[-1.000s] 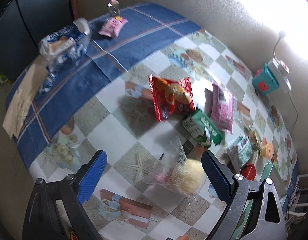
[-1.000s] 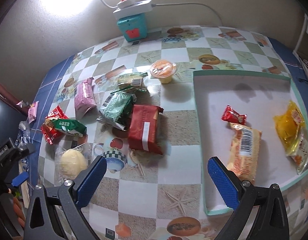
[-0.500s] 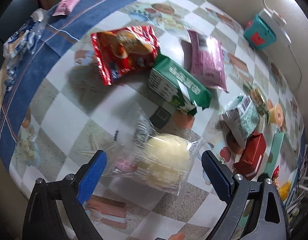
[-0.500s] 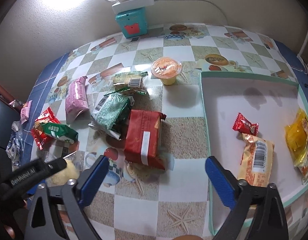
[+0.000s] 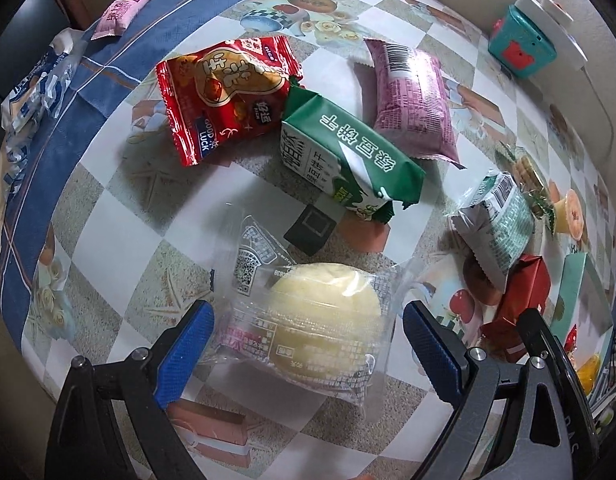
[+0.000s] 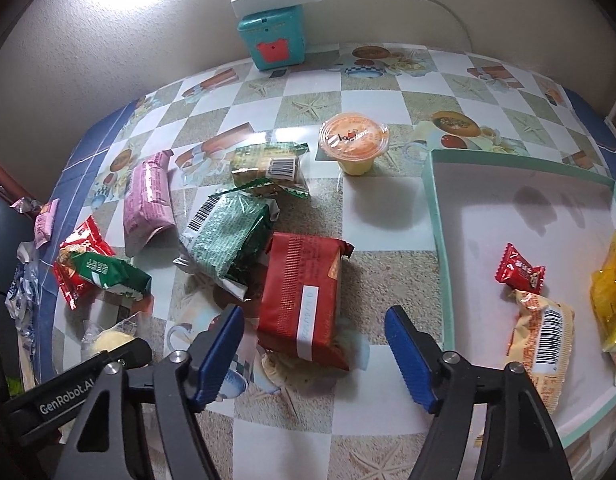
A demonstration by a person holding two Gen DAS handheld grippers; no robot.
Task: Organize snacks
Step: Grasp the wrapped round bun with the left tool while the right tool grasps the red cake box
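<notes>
The left gripper (image 5: 308,344) points straight down at the table (image 5: 120,240), its blue pads spread wide. The clear-wrapped pale round cake (image 5: 319,328) lies flat between them; the left pad (image 5: 184,352) is just beside the wrapper's edge and the right pad (image 5: 431,356) stands clear of it, so nothing is clamped.

The right gripper (image 6: 313,354) tilts steeply down toward the table's middle. Its jaws have just been closing and now stand partly apart, straddling the near end of the dark red packet (image 6: 304,300). Neither pad (image 6: 218,356) can be seen pressing on it.

Beyond the cake, toward the table's far edge, a green-and-white biscuit packet (image 5: 347,160) leans on a red snack bag (image 5: 224,92), with a pink packet (image 5: 411,96) just beside them. A green foil packet (image 6: 228,240) touches the dark red one, and a clear pack of sandwich biscuits (image 6: 268,168) lies behind it. An orange-lidded jelly cup (image 6: 353,142) stands upright near the tray's far corner.

The white tray (image 6: 437,216) with its pale green rim sits at the table's right side. In it lie a small red candy (image 6: 519,270), touching a cream packet with a barcode (image 6: 543,332), and a yellow packet (image 6: 611,296) against the tray's right edge.
</notes>
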